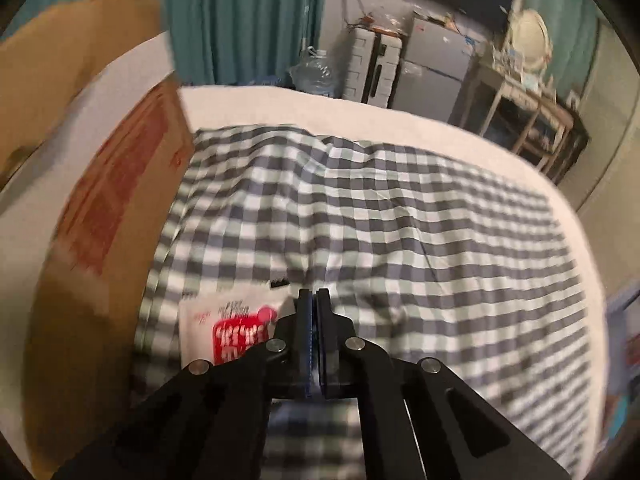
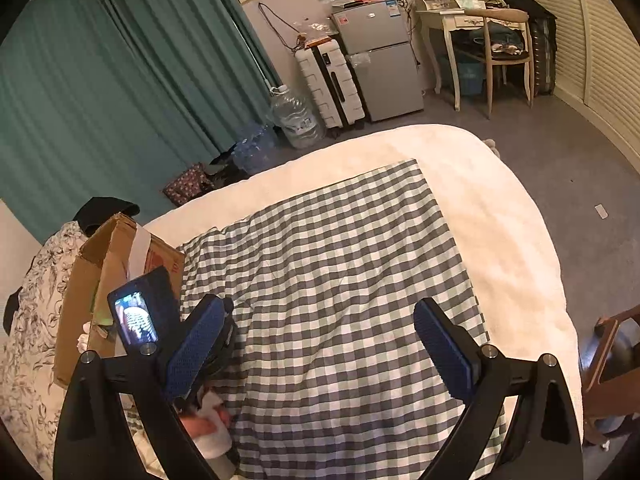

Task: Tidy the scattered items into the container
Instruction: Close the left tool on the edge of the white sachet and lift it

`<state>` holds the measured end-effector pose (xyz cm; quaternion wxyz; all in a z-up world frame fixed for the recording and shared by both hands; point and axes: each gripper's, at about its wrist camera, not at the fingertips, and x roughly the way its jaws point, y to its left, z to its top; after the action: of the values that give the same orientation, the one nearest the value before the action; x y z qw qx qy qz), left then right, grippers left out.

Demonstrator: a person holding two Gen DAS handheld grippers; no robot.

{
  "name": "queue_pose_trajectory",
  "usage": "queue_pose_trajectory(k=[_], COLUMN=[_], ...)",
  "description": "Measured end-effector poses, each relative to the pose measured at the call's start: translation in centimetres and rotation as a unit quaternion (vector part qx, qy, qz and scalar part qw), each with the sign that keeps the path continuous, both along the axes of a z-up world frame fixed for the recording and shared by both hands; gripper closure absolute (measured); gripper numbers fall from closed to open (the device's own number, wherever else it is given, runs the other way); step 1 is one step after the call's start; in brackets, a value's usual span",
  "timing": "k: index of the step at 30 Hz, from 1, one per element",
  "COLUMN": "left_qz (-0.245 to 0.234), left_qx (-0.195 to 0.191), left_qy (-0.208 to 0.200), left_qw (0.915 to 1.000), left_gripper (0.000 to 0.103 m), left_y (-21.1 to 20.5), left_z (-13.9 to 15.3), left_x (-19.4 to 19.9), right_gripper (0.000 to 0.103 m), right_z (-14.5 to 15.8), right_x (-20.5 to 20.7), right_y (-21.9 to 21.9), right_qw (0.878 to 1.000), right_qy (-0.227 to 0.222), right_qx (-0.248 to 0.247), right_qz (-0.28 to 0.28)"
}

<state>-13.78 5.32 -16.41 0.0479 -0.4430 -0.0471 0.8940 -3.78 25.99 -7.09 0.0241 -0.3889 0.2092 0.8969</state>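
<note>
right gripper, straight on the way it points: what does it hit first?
Likely the checked cloth on the bed. The right gripper is open with nothing between its fingers; depth is hard to judge.

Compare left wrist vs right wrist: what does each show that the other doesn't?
Left wrist only: the left gripper, jaws shut, beside a white packet with a red label; whether it pinches anything is unclear.
Right wrist only: the right gripper open over bare cloth, the left tool's screen, a water jug.
Both: the cardboard box, checkered cloth on the bed, silver fridge, white suitcase, teal curtains.
</note>
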Motion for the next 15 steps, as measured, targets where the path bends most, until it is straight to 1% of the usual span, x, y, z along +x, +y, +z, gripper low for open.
queue_pose_trajectory(k=[2, 5, 9, 12, 15], left_qz=[-0.004, -0.023, -0.041, -0.053, -0.053], left_qx=[0.004, 0.010, 0.035, 0.057, 0.057], left_qy=[0.001, 0.022, 0.060, 0.097, 0.120], left_qw=[1.0000, 0.9994, 0.9968, 0.9922, 0.9897], left_gripper=[0.102, 0.102, 0.102, 0.102, 0.102], left_y=[-0.3, -0.6, -1.2, -2.2, -3.4], left_z=[1.1, 3.8, 9.4, 14.3, 17.8], left_x=[1.4, 3.3, 5.3, 6.5, 7.2], right_gripper=[0.007, 0.007, 0.007, 0.007, 0.007], right_z=[0.4, 1.6, 3.7, 5.1, 6.1], right_x=[0.2, 1.0, 2.1, 3.1, 3.9], right_y=[-0.2, -0.3, -0.5, -0.6, -0.7], right_qw=[1.000, 1.000, 0.999, 0.998, 0.997], right_qy=[0.004, 0.019, 0.041, 0.057, 0.070], right_qx=[0.000, -0.001, -0.003, -0.006, -0.012], right_qz=[0.001, 0.001, 0.002, 0.002, 0.000])
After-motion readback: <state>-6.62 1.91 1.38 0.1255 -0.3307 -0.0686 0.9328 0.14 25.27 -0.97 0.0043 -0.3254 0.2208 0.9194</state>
